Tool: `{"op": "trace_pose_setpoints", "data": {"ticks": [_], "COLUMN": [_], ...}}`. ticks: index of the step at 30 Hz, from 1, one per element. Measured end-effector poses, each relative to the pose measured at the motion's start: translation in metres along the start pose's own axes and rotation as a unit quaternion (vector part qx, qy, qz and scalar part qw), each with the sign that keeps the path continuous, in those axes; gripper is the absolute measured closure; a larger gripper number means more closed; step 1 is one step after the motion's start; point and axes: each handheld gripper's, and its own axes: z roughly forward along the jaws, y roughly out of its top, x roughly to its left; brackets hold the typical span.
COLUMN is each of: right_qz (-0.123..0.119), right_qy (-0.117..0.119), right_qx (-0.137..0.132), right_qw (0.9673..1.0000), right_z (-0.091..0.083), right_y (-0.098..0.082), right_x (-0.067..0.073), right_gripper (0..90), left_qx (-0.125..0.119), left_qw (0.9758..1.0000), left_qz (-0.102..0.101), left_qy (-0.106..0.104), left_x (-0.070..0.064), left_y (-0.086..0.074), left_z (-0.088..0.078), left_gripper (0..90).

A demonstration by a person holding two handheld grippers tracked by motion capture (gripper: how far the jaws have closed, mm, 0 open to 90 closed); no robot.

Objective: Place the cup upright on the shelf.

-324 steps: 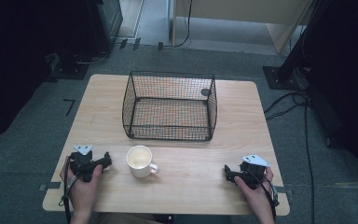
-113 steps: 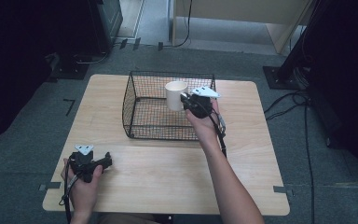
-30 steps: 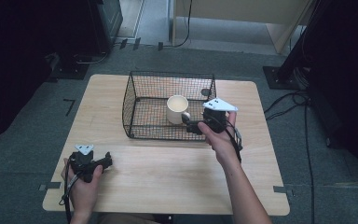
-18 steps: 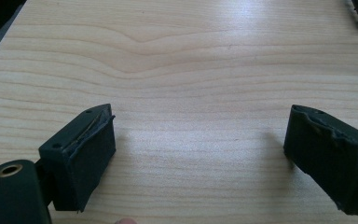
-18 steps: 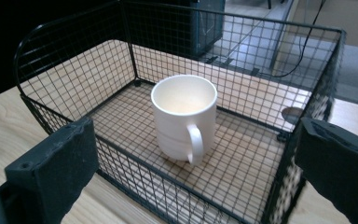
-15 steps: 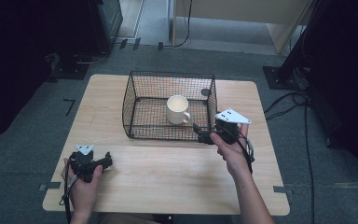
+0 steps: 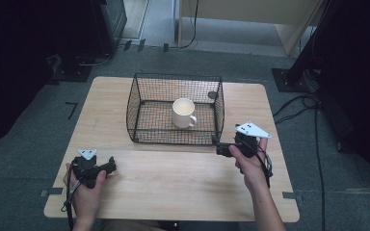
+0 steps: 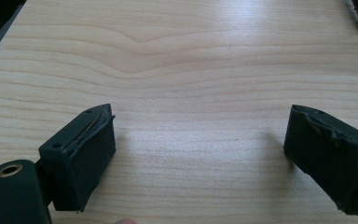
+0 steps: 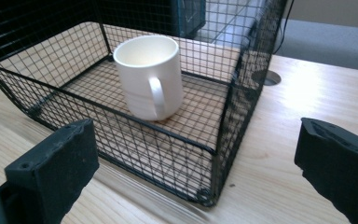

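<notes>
Left gripper (image 7: 110, 167) rests on the light wooden table (image 7: 173, 187) near the front-left, jaws spread, empty. Right gripper (image 7: 220, 149) released, just outside the black wire mesh basket (image 7: 139, 103). White ceramic mug (image 7: 183, 113) stands upright inside the basket.

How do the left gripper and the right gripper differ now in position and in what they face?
The left gripper lies near the table's front left corner; the right gripper is beside the wire basket's front right corner. The left faces bare wood; the right faces the basket holding the white mug. Both are open and hold nothing.
</notes>
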Motion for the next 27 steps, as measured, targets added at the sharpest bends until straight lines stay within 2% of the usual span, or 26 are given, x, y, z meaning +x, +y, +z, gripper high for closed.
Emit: {"op": "trace_pose_setpoints", "data": {"ticks": [14, 27], "right_qz": [0.024, 0.048], "right_qy": [-0.018, -0.05], "right_qx": [0.021, 0.041], "right_qw": [0.9993, 0.9967], "right_z": [-0.005, -0.014], "right_y": [-0.031, -0.064], "right_x": [-0.019, -0.042], "right_gripper": [0.0, 0.0], "left_qx": [0.0, 0.0], "left_qw": [1.0, 1.0], "left_qz": [0.0, 0.0], "left_qy": [0.0, 0.0], "left_x": [0.0, 0.0], "left_y": [0.0, 0.0], "left_z": [0.0, 0.0], "left_gripper": [9.2, 9.2]}}
